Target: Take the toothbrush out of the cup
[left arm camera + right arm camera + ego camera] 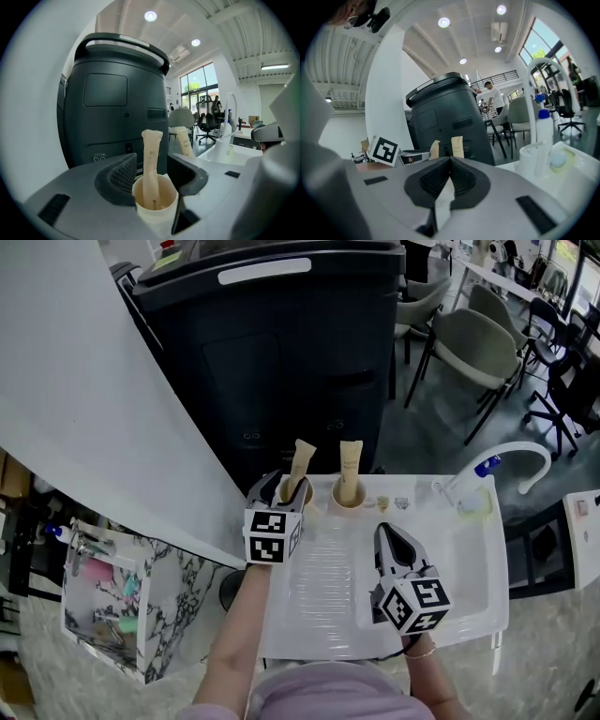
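A big dark bin (281, 352) stands behind the white tray (469, 559). Over the tray's far left edge, the left gripper (281, 486) has its jaws apart on either side of a pale cup (154, 211), close to its rim; contact cannot be made out. The right gripper (384, 532), nearer and well apart, is closed and empty. The wrapped toothbrush (151, 164) stands in that cup, rising between the left fingertips (126, 171). A second cup (348, 495) stands just beside.
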Motion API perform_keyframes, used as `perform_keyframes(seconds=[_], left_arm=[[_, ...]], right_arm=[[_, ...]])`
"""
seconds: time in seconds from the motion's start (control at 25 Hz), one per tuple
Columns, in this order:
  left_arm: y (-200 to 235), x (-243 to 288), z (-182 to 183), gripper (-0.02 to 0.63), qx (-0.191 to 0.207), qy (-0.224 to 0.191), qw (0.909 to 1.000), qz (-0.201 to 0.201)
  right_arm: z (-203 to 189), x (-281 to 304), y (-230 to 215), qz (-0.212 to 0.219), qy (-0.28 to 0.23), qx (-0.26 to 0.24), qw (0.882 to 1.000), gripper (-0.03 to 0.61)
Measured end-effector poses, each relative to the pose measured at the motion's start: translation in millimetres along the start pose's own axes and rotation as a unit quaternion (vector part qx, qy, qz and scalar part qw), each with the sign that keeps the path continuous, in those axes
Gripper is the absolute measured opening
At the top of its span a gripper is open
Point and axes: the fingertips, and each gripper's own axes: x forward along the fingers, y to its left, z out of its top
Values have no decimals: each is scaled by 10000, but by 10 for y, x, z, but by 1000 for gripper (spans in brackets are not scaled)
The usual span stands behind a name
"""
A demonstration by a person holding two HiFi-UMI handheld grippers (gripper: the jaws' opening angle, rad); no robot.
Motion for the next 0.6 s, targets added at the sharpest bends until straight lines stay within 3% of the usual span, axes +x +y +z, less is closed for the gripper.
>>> perform_keyframes(seconds=[0.4,0.6], left_arm=[[37,279,-167,162,76,353,9992,156],[61,312,-128,73,45,279,9993,262]], right_arm=[[-75,5,-105,-3,118,88,9999,3],[-97,-9,-144,-36,143,123,9998,3]])
